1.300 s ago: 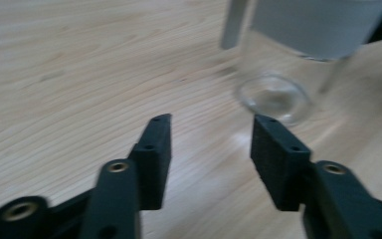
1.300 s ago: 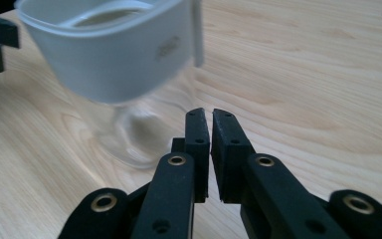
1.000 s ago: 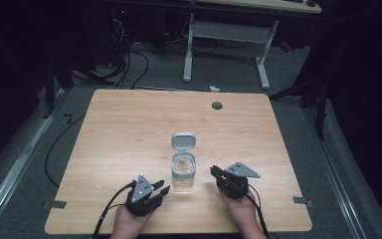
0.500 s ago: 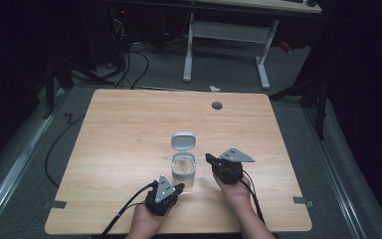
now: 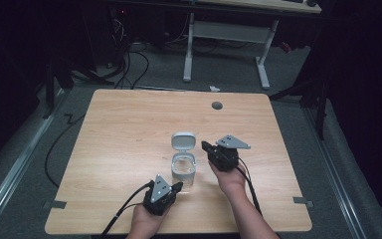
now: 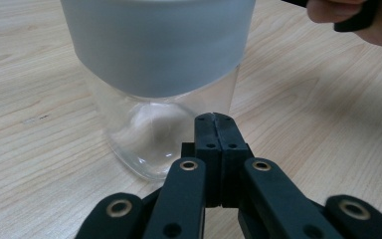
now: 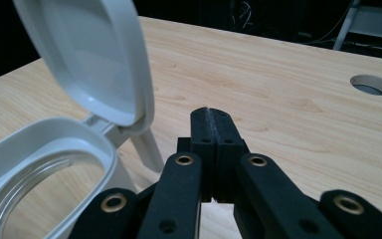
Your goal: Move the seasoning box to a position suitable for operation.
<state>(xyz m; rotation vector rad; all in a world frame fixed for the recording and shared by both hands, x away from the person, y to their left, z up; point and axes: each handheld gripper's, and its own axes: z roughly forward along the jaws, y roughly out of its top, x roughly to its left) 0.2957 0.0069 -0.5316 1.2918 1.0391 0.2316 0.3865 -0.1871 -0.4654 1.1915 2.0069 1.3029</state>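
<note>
On the desk [image 5: 129,129] a clear jar [image 5: 183,171] is set near the front edge, lid [image 5: 183,141] hinged up, flanked closely by the left claw [image 5: 177,187] and right claw [image 5: 205,146], both pressed together empty, seemingly poised for closing.

Left gripper [image 5: 174,189] has swung in from the front-left — jaws now pressed together, just short of the clear glass jar with the grey flip-top collar [image 5: 183,172]. Right gripper [image 5: 207,147] has moved up and inward, jaws together beside the jar's raised grey lid [image 5: 183,141] — earlier it sat lower, off to the right.
</note>
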